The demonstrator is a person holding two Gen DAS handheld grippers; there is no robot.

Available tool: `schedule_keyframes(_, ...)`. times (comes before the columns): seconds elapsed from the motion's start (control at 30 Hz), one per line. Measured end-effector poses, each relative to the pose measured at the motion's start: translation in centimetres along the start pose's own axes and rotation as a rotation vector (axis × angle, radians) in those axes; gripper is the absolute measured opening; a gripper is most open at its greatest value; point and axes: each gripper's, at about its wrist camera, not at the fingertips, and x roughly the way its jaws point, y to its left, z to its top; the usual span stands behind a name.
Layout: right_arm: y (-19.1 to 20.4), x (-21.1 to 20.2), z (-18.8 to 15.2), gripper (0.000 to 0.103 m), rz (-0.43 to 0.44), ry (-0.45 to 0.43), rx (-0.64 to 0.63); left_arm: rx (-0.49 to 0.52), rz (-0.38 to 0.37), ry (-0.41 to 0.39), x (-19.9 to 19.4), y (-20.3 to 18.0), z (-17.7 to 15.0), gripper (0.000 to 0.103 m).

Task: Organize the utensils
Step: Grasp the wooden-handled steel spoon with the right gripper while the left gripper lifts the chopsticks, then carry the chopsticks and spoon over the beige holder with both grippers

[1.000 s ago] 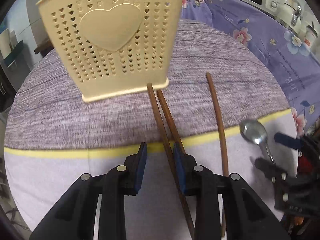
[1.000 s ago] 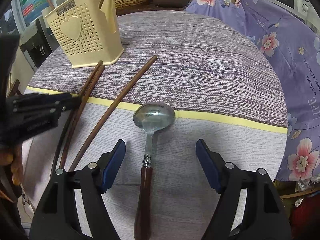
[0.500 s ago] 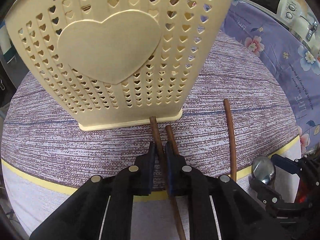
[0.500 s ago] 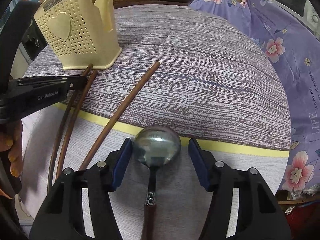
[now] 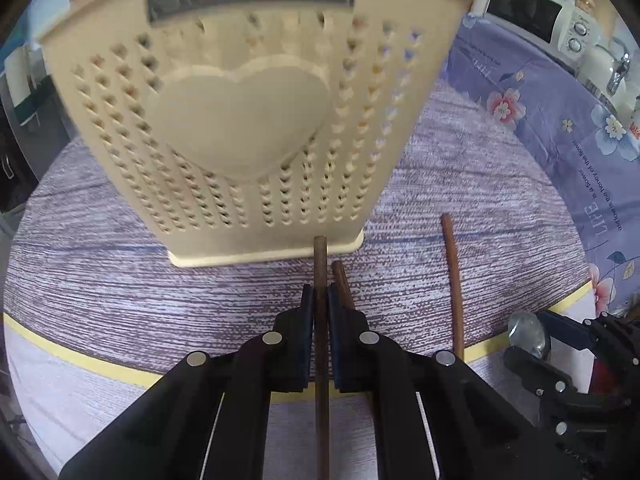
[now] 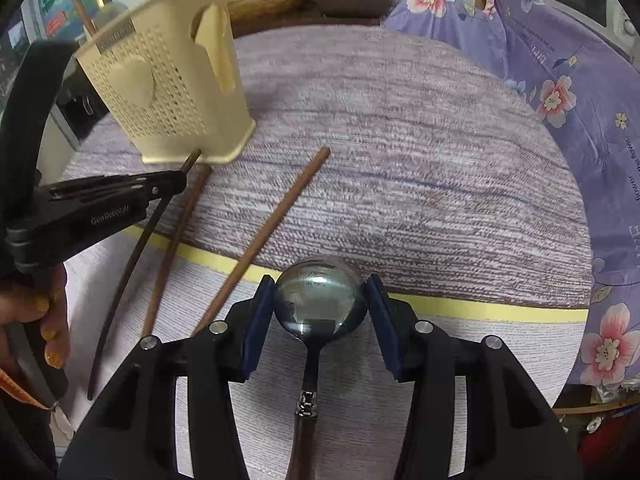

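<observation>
- You can read "GenRobot.AI" on the side of the left gripper (image 6: 182, 182).
- The purple floral cloth (image 5: 560, 152) near you carries "LIFE" and "is the honey of the flower".

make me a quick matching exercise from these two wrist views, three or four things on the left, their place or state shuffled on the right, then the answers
Column one:
1. dark wooden chopstick
2. metal spoon with a brown handle
3. cream plastic utensil holder with heart-shaped holes
4. lone reddish-brown chopstick

Column two:
A. standing upright on the striped cloth
B. bowl between blue pads of the right gripper
C. lying free between the two grippers
D. pinched in the shut left gripper

Pairs: 1-D, 2-B, 3-A, 4-C
</observation>
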Motion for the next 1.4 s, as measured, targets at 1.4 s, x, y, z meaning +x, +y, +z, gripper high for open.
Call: schedule_keyframes(1.4,1.8,-12.8,4.3,0.048,0.133,-0.406,-0.079,-0.075,-0.135,-0.470,-19.7,5.5,2.0,0.008)
